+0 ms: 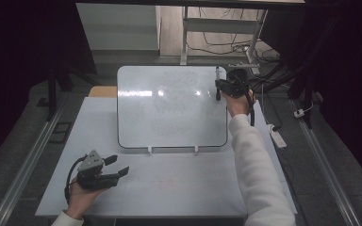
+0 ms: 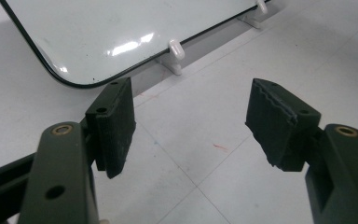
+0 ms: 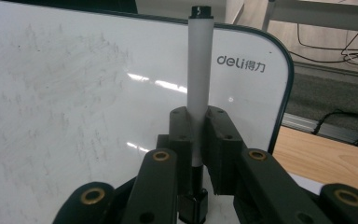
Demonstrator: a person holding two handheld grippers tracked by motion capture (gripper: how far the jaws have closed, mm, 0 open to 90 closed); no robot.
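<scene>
White marker (image 3: 198, 88) sits clamped upright in our right gripper (image 1: 222, 87) at the whiteboard's (image 1: 169, 108) top right corner; our left gripper (image 1: 115, 165) hovers empty, jaws apart, over the table (image 1: 179, 188).

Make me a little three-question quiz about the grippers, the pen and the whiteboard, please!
1. True or false: the right gripper grips a marker.
2. What lies between the left gripper's jaws? A) an eraser B) nothing C) a cup
3. What does the whiteboard stand on?

Key:
1. True; its jaws are clamped on the white barrel.
2. B; the jaws stand apart over the bare table.
3. On the white table, propped in two small white clips.
</scene>
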